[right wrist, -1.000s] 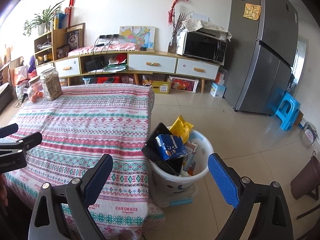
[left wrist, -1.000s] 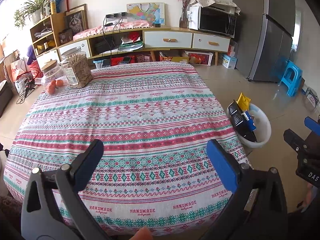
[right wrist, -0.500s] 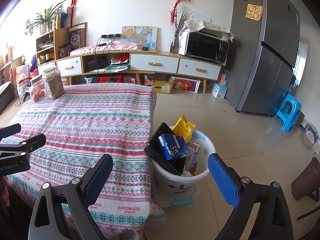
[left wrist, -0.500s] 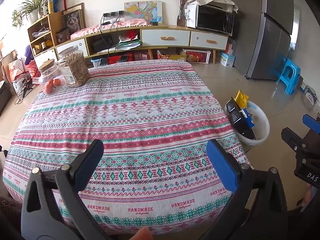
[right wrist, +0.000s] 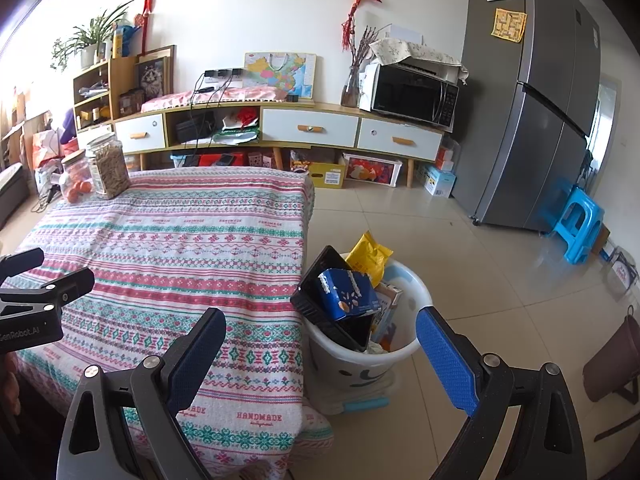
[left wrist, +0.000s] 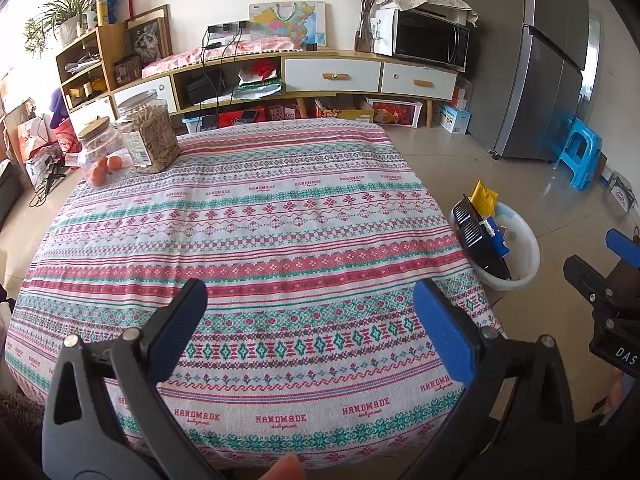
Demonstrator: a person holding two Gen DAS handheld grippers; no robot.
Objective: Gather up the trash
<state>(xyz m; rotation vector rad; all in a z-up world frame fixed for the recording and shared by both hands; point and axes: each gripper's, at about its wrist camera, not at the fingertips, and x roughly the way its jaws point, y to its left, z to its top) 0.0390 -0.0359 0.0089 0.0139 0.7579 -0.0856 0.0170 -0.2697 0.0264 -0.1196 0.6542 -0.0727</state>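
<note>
Left hand-held gripper (left wrist: 306,330) gapes wide, empty, over the table (left wrist: 256,216) near edge. Right hand-held gripper (right wrist: 320,346) is also wide, empty, with the bin (right wrist: 360,364) just ahead between its fingers, holding a blue carton (right wrist: 347,295), black tray (right wrist: 320,300), yellow bag (right wrist: 368,257). 2 jars (left wrist: 132,140) sit far left.

woven cloth tablecloth (left wrist: 248,232), glossy plastic bin (right wrist: 360,364)

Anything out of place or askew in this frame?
Only the white bin beside the table: it is overfilled, with a black tray, blue carton and yellow bag sticking up past its rim at a tilt. Both grippers, left and right, are open and empty.
</note>
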